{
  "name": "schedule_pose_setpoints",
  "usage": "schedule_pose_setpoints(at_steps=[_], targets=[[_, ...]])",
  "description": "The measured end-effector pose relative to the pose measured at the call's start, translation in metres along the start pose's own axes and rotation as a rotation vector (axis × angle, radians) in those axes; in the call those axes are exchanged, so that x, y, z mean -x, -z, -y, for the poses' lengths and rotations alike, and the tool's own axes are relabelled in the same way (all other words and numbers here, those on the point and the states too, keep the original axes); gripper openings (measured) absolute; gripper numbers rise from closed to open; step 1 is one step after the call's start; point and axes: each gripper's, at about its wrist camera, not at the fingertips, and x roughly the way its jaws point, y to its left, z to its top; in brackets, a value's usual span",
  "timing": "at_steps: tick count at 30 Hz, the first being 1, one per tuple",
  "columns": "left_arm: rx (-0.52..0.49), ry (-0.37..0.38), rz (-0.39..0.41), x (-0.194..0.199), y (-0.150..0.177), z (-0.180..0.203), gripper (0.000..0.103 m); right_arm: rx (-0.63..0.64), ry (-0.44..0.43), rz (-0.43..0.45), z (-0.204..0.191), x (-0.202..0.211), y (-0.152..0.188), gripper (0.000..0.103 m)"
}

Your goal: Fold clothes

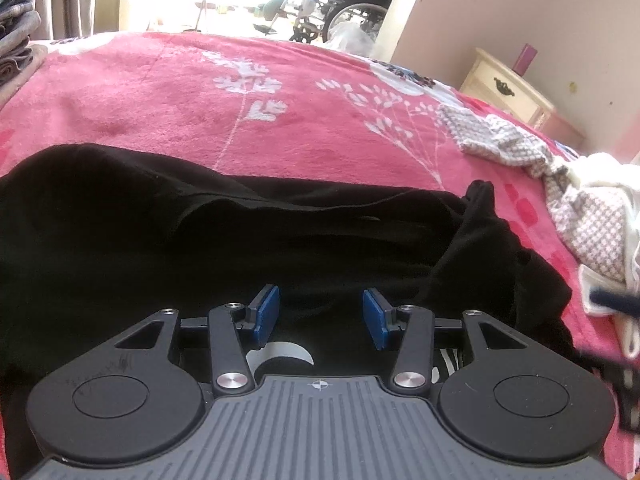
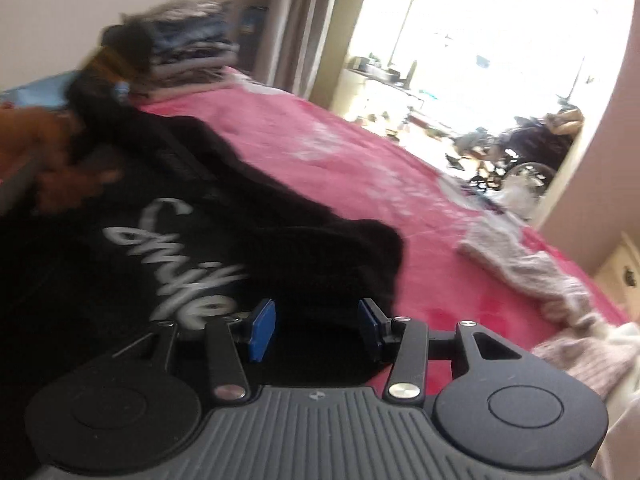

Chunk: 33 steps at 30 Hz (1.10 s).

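My left gripper (image 1: 320, 317) and right gripper (image 2: 316, 327) both hung with jaws wide and empty over the black shirt (image 1: 248, 240) spread on the pink blanket (image 1: 192, 96).

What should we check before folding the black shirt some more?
1. Left gripper open over the black shirt: ok.
2. Right gripper open, nothing between its fingers: ok.
3. Shirt lying flat: not ok, its edges are bunched.
4. Room on the pink blanket beyond the shirt: ok.
5. Checked clothes apart from the shirt: ok.
6. Sleeve positions: cannot tell, fabric too dark.
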Motion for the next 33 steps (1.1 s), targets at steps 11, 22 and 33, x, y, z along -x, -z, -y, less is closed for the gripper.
schedule_pose_setpoints(at_steps=[11,22,33], targets=[[-0.052,-0.03,0.021,-0.004,0.003,0.008,0.046,-0.149,-0.113,-0.05,0.053,-0.055,-0.005,0.038],[-0.064,-0.042,0.035,-0.007,0.006,0.01,0.047,-0.038,-0.196,0.024,0.019,-0.026,-0.002,0.004],[-0.019,-0.007,0.035,-0.004,0.003,0.001,0.047,-0.919,0.199,0.173,0.135,0.043,0.06,0.01]])
